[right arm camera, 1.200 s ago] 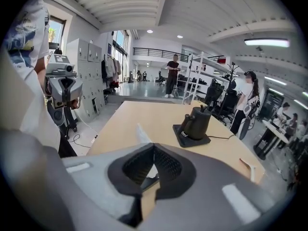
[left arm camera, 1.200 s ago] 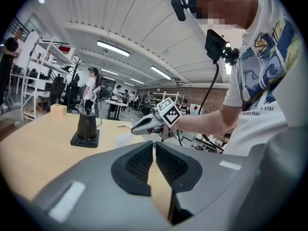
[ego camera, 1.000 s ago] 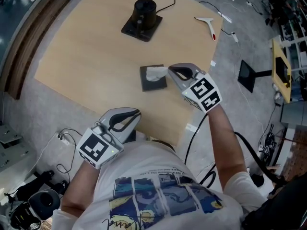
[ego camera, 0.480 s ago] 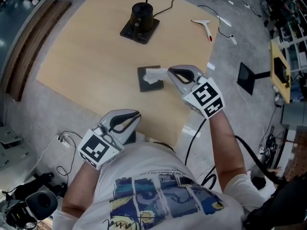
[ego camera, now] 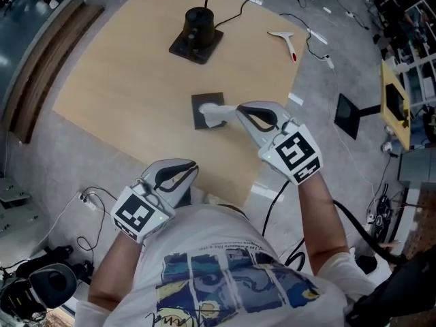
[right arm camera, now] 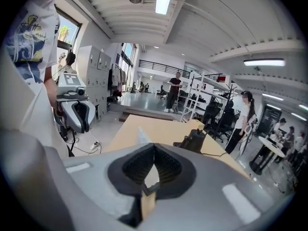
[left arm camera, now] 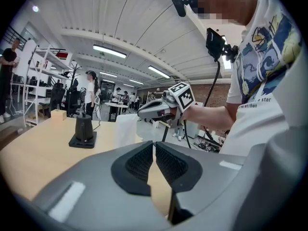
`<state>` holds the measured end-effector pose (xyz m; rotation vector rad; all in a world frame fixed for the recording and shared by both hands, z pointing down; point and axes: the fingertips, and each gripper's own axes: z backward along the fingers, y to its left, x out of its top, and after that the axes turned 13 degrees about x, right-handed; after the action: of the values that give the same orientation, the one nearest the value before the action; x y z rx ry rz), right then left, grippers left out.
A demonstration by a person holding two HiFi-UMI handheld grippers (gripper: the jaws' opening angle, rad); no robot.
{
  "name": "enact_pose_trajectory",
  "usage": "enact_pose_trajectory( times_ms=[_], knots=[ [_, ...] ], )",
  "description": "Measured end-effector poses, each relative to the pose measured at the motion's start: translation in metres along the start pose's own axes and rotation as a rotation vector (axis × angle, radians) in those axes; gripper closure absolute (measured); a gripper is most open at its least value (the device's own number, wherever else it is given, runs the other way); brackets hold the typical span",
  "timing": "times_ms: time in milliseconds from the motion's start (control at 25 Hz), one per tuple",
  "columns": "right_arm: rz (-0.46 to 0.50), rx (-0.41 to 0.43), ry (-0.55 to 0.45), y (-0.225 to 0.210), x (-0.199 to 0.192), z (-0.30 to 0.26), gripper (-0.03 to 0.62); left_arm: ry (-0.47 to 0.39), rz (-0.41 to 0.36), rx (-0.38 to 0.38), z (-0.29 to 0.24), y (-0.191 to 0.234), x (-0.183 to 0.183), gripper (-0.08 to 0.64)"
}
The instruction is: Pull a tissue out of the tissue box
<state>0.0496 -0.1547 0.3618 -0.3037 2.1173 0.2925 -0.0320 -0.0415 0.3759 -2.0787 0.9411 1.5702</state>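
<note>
Surface: pale wooden table (ego camera: 122,80) with angled corners, on a grey floor strewn with cables.
Tissue box: dark square tissue box (ego camera: 201,118) lying flat near the table's middle.
Tissue: white tissue (ego camera: 219,112) drawn up from the box top to the right gripper's tips.
Right gripper (ego camera: 240,109): jaws pinched together on the tissue's edge, above the table just beside the box.
Left gripper (ego camera: 193,164): jaws drawn close with nothing between them, at the table's near edge, well apart from the box.
Far side: black cylinder on a square base (ego camera: 196,29); white tool with a red tip (ego camera: 286,41).
Room: open workshop with strip lights, shelving racks and standing people.
</note>
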Motion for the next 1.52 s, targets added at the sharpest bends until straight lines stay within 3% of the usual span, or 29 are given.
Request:
enact_pose_trajectory(
  times_ms=[880, 1520],
  knots=[
    [0.071, 0.021, -0.089, 0.092, 0.027, 0.051, 0.589, -0.006, 0.010, 0.087, 0.042, -0.045, -0.019, 0.537],
    [0.084, 0.014, -0.149, 0.125, 0.039, 0.087, 0.589, -0.001, 0.018, 0.094, 0.045, -0.067, -0.022, 0.537]
  ],
)
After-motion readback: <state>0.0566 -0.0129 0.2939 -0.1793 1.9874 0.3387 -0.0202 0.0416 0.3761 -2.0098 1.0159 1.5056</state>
